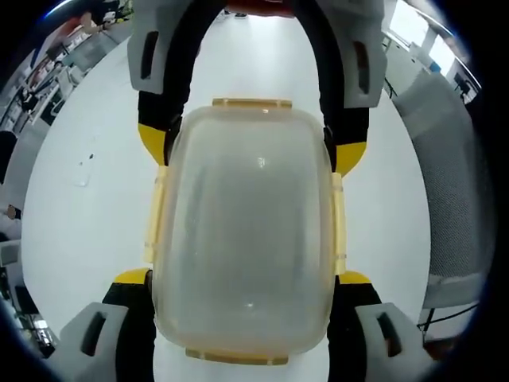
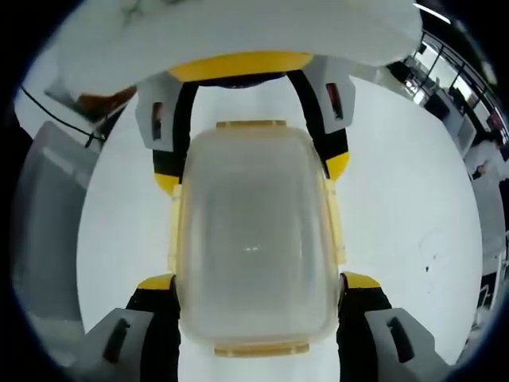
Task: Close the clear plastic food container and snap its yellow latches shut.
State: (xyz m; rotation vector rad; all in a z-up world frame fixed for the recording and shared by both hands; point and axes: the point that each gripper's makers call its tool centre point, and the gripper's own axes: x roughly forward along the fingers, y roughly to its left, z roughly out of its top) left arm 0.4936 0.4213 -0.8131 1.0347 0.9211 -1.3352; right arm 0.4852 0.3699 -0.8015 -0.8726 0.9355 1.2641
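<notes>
The clear plastic container lies with its lid on over the white table, seen from above. Pale yellow latches run along its long sides and short ends. My left gripper comes up from the bottom, its yellow-tipped jaws against both sides of the near end. My right gripper reaches in from the top and clasps the far end. In the right gripper view the same container sits between my right gripper below and my left gripper above.
A grey mesh chair stands beside the round table, also seen as the chair at the left. A person's white sleeve crosses the top. Office desks lie beyond the table edge.
</notes>
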